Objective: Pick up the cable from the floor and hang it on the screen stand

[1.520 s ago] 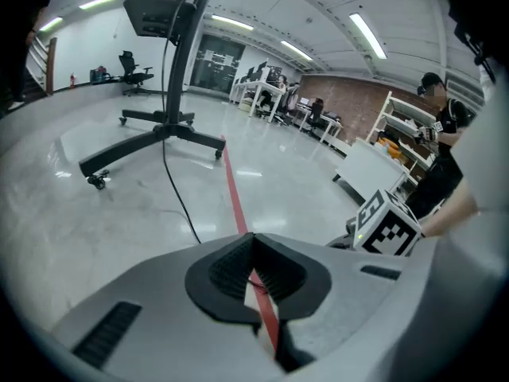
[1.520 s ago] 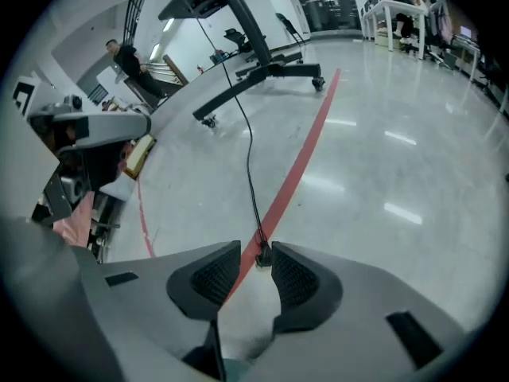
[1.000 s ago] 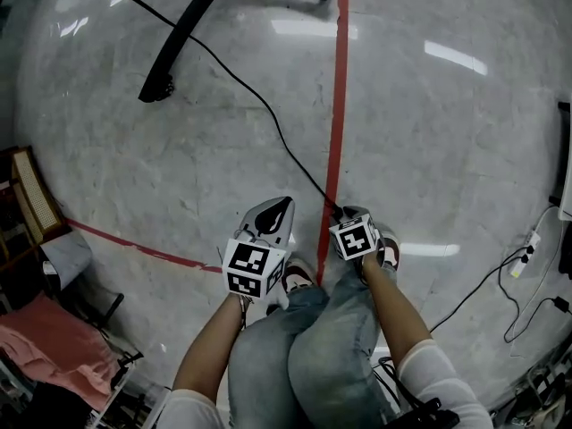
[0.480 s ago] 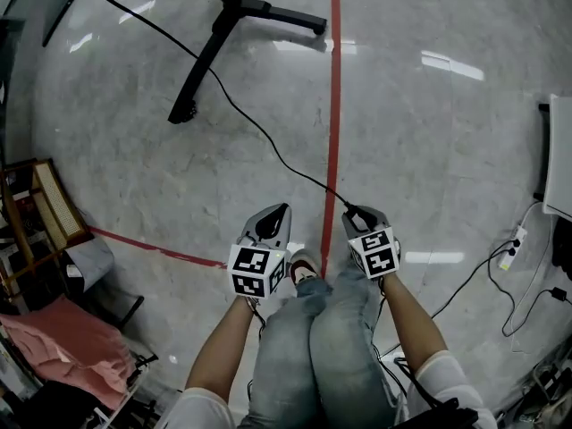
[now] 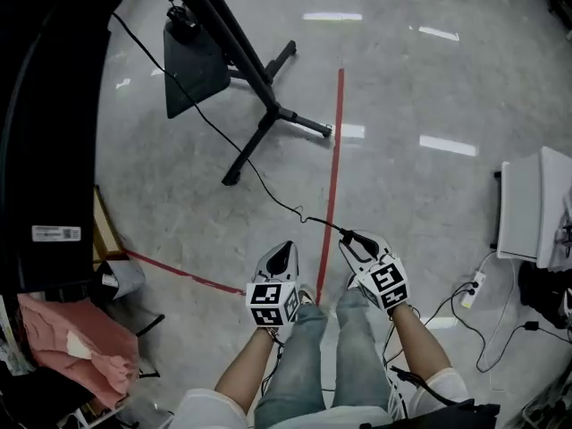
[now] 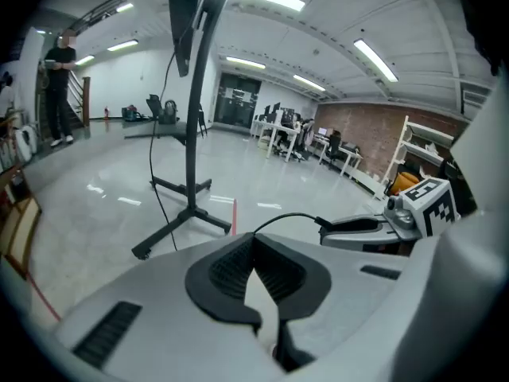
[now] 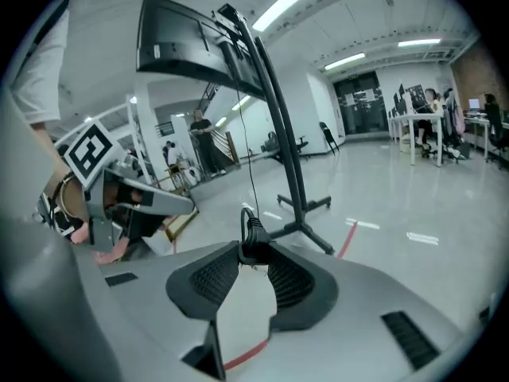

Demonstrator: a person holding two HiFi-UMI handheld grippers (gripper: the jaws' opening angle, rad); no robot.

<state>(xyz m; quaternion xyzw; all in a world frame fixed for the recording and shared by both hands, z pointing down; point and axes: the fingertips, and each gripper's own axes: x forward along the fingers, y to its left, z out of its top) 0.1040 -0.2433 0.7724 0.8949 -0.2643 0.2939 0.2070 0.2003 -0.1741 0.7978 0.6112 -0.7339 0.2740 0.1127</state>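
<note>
Risen off the floor (image 5: 402, 88) since a second ago, nearer the screen stand (image 5: 242, 61). Gripping the cable (image 7: 253, 239) by its plug with the right tool (image 5: 356, 241), jaws just narrowed; left tool (image 6: 254, 245) closed, empty.

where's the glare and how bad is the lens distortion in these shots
Head view: white bars of glare sit on the glossy floor, and the picture's edges curve. Left gripper view: strong fisheye, black corners, even light. Right gripper view: the screen stand bows from the fisheye; the plug of the cable up close looks sharp.
</note>
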